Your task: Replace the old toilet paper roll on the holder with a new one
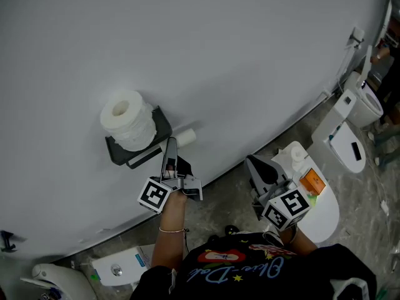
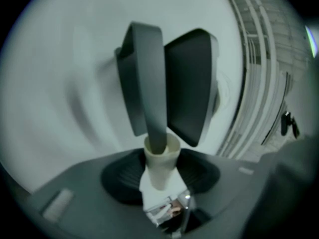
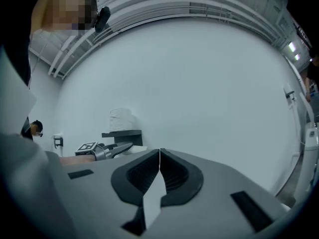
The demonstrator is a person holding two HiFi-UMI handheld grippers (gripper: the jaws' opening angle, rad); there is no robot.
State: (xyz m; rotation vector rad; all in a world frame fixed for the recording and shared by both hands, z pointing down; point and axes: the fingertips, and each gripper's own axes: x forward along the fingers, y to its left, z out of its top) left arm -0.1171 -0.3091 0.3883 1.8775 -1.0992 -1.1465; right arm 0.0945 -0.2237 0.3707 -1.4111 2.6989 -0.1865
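Dark wall holder shelf (image 1: 164, 124) w/ full paper roll (image 1: 128, 119) upright on top

Both grippers held forward, only the left one gripping.
The left gripper (image 1: 170, 145) tilts slightly upward, jaws clamped on a cardboard tube (image 2: 160, 166); the right gripper (image 1: 253, 162) points level, jaws pressed together, empty.

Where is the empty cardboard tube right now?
Head view, centre: the empty cardboard tube sits on the holder's bar, just right of the dark shelf carrying the full toilet paper roll, gripped by the left tongs.
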